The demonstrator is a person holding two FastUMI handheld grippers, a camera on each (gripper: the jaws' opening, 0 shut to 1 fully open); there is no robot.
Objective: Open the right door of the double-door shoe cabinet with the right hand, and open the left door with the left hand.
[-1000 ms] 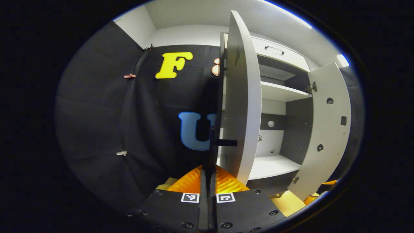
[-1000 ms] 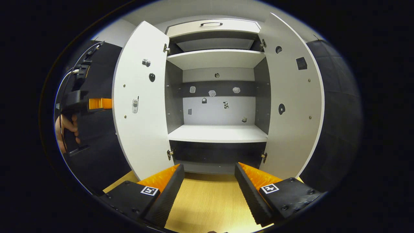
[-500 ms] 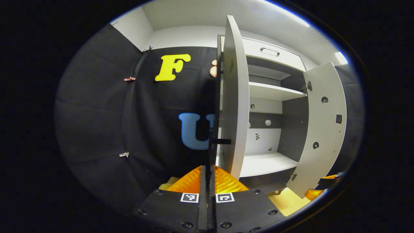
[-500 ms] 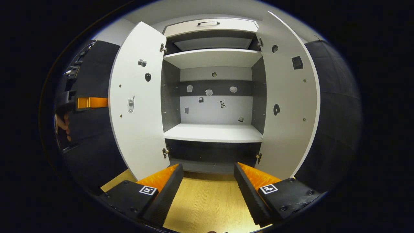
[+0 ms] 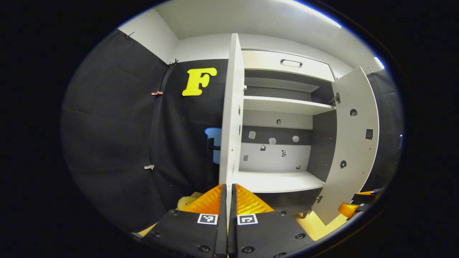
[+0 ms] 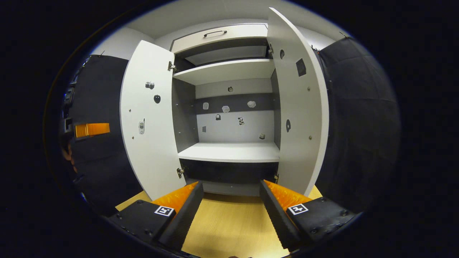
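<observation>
The white shoe cabinet stands with both doors swung wide. In the right gripper view the left door and the right door flank the bare shelves. My right gripper is open, low over the floor in front of the cabinet, holding nothing. My left gripper is shut with nothing between its fingers. It points at the left door, seen edge-on, whose dark handle sticks out on the far side. The right door hangs open beyond. The left gripper also shows left of the left door.
A closed drawer with a handle tops the cabinet. Small stickers dot the back panel and the doors' inner faces. The wooden floor runs up to the cabinet base. The right gripper shows low at the right edge.
The left gripper has drawn back and shifted, so the left door now appears edge-on with its handle on the far side. The right gripper has drifted; both doors stay open.
</observation>
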